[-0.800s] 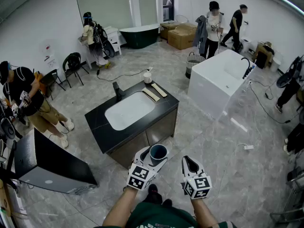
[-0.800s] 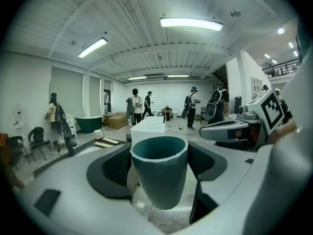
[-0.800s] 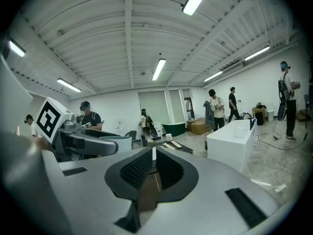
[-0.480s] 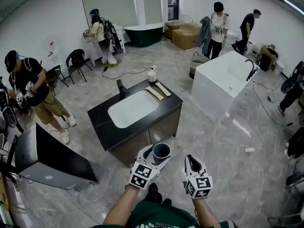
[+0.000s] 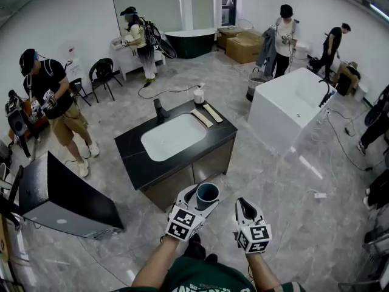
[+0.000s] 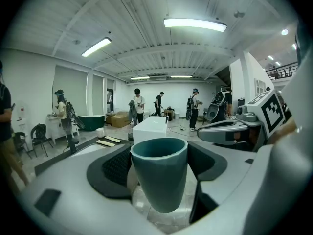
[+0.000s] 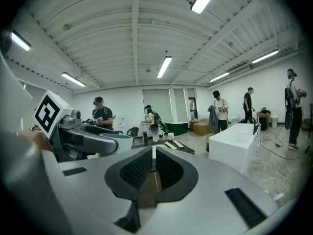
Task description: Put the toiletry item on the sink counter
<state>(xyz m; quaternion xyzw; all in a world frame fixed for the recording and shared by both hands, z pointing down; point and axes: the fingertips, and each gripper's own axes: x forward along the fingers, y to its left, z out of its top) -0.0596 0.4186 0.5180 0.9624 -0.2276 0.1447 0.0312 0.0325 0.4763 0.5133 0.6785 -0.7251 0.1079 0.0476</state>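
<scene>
Teal cup (image 6: 159, 173) is pinched between the wide-set jaws of the left gripper (image 5: 203, 195), its base hidden from above; those of the right gripper (image 7: 153, 166) are pressed together.

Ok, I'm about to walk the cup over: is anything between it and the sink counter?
Nothing visible. Only open floor lies between the cup in the left gripper and the sink counter, whose near edge is bare.

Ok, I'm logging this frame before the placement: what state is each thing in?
Cup: upright, gripped, not yet on the counter.
Left gripper: fingers closed on the cup.
Right gripper: fingers together, nothing between them.
Sink counter: basin looks empty.
</scene>
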